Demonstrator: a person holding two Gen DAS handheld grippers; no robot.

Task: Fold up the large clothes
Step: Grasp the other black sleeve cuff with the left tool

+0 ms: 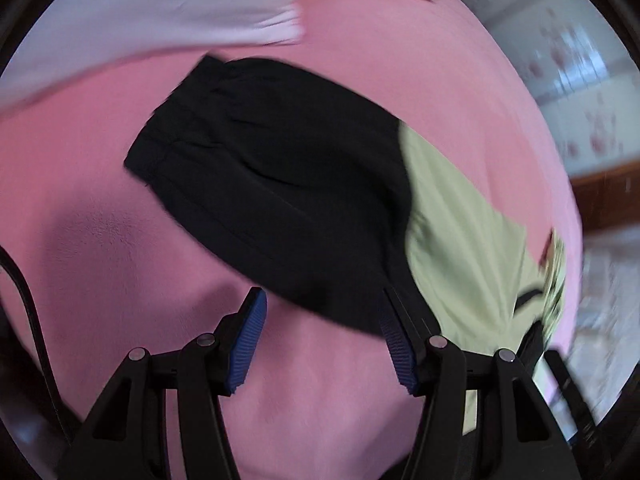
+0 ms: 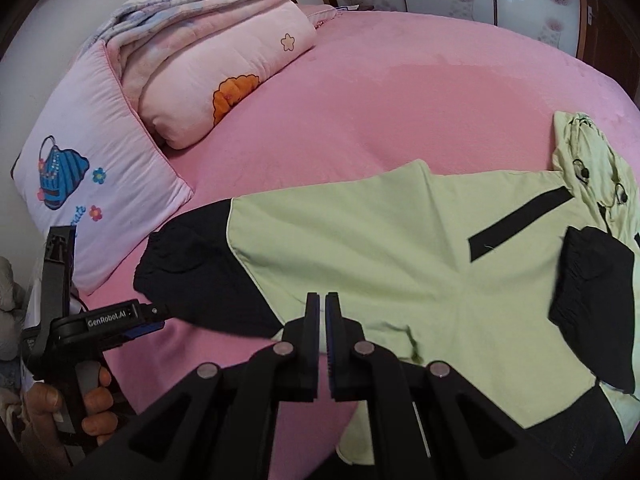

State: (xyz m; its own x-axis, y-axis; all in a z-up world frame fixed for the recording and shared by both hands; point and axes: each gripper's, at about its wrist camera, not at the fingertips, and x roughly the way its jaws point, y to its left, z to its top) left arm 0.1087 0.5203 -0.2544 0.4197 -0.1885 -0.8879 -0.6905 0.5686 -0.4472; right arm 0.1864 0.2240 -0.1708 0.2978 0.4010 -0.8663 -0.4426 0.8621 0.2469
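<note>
A pale green jacket [image 2: 360, 248] with black sleeve ends lies spread on a pink bed [image 2: 400, 92], chest side up w/ a black diagonal stripe; its hood [image 2: 588, 152] sits at the far right. 1 black sleeve [image 1: 272, 184] stretches out to the left across the sheet; the other black cuff [image 2: 596, 300] is already laid in over the body on the right. A pillow [image 2: 100, 184] and a folded quilt [image 2: 208, 64] sit at the head of the bed, well apart from the jacket. The left tool [image 1: 320, 312] hovers above the outstretched sleeve, its blue pads apart w/ nothing between them. In the right wrist view a hand [image 2: 80, 404] grips that tool's handle at the bed's left edge. The right tool [image 2: 322, 300] is over the jacket's near hem, its 2 fingers closed to a thin slit; no cloth shows between them. Judged from this layout, the step in hand is prob. folding the left sleeve in. To do it well: pinch the cuff end, not the mid-sleeve, lift only enough to clear the sheet, carry it across so it lands flat on the green body, mirroring the other cuff, and keep the shoulder seam as the crease. The left view is blurred, so finer detail of the cuff edge can't be told.
</note>
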